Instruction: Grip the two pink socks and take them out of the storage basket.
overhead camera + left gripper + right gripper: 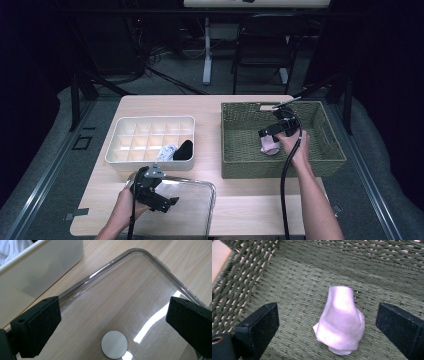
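Left claw (172,202) released, hovering over clear lid (140,302) on bench (240,210), beside white divider box (150,140). Right claw (329,330) released, straddling pink cloth (342,322) lying on woven basket (332,150) floor.

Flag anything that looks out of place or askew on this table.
Nothing is spilled or damaged. The clear lid lies flat on the table in front of the white divided box rather than on it. One pink rolled cloth lies alone in the woven basket, between the open right tongs.
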Available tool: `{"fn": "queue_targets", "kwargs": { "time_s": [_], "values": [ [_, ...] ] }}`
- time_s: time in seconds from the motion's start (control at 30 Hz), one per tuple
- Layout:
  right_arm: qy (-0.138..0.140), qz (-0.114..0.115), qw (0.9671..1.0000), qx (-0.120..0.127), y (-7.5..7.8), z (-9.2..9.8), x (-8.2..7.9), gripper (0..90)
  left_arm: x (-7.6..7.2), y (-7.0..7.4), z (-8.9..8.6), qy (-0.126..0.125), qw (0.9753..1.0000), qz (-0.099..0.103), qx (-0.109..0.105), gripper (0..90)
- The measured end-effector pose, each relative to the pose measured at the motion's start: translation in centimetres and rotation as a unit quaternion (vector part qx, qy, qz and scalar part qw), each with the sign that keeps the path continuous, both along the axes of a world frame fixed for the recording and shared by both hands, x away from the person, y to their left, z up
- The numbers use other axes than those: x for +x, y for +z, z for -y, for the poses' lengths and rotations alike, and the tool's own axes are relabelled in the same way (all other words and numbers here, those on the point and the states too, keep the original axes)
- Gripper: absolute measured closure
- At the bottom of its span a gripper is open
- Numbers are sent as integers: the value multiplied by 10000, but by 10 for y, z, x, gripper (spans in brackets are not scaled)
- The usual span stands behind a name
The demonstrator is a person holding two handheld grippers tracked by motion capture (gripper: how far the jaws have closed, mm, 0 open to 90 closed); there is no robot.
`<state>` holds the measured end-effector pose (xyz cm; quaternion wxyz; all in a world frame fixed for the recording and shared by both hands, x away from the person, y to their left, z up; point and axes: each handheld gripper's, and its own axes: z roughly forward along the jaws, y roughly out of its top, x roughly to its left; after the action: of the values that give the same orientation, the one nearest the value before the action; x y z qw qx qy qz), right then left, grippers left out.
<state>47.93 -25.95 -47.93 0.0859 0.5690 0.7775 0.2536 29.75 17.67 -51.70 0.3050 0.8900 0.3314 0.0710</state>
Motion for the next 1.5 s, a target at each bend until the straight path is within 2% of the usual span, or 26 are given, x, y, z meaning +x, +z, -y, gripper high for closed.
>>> {"fn": "queue_targets", "kwargs": {
  "time_s": [0.1,0.13,0.17,0.3,0.33,0.4,0.43,0.53,0.6,0.67,0.7,0.73,0.8,0.87,0.9,0.97,1.03,1.1,1.13,1.17,1.2,1.23,1.27,1.3,1.5],
  "values": [
    [-26,-80,9999,-147,-1,0,5,55,0,0,0,0,10000,1,-8,0],
    [-26,-80,9999,-147,-1,0,5,55,0,0,0,0,10000,1,-8,0],
    [-60,-192,9997,-120,-4,0,10,60,0,0,1,-18,10000,16,-9,0],
    [-107,-295,9993,-200,-8,-1,18,82,0,0,0,-13,10000,3,7,0],
    [-132,-343,9990,-251,-10,-2,20,117,0,0,0,-6,10000,-1,6,0],
    [-130,-440,9986,-250,-13,-1,24,131,1,0,-1,5,10000,6,6,0],
    [-219,-452,9984,-273,-15,-2,26,137,1,0,-1,15,10000,13,-15,0],
    [-226,-634,9971,-369,-21,-2,31,147,1,-1,-2,9,10000,6,-7,0],
    [-325,-634,9968,-348,-24,-3,32,168,1,-1,-2,1,10000,8,-2,0],
    [-255,-881,9946,-482,-28,-3,35,236,1,-1,-2,6,10000,-2,-8,0],
    [-374,-831,9946,-488,-30,-5,35,276,1,-1,-2,-2,10000,3,4,0],
    [-286,-909,9940,-539,-30,-5,36,304,1,-1,-2,-2,10000,-6,3,0],
    [-318,-983,9923,-680,-31,-6,37,372,1,-1,-2,-10,10000,-7,13,0],
    [-420,-974,9924,-623,-33,-7,37,466,1,-1,-1,-12,10000,1,19,0],
    [-476,-980,9918,-668,-34,-7,37,484,1,-1,-1,-24,10000,-1,11,0],
    [-474,-1010,9911,-724,-35,-6,38,602,1,-1,-1,-28,10000,-1,18,0],
    [-494,-1133,9896,-732,-33,-4,37,668,1,-1,-1,-22,10000,-5,18,0],
    [-488,-1122,9901,-692,-32,-3,37,736,1,-1,-1,-40,10000,-1,27,0],
    [-488,-1122,9901,-692,-32,-3,37,736,1,-1,-1,-40,10000,-1,27,0],
    [-625,-1055,9909,-553,-31,-3,35,758,0,-1,-1,-31,10000,5,41,0],
    [-531,-1106,9907,-586,-28,-1,35,764,0,-1,-1,-35,10000,1,35,0],
    [-591,-1008,9918,-527,-27,-2,33,768,0,-1,-1,-37,10000,5,34,0],
    [-539,-1032,9918,-520,-24,-1,32,771,0,0,-1,-36,10000,15,42,0],
    [-566,-940,9929,-460,-22,-1,30,773,0,0,-1,-40,10000,17,48,0],
    [-423,-757,9955,-382,-6,-1,21,779,0,0,1,-74,10000,17,51,0]
  ]
}}
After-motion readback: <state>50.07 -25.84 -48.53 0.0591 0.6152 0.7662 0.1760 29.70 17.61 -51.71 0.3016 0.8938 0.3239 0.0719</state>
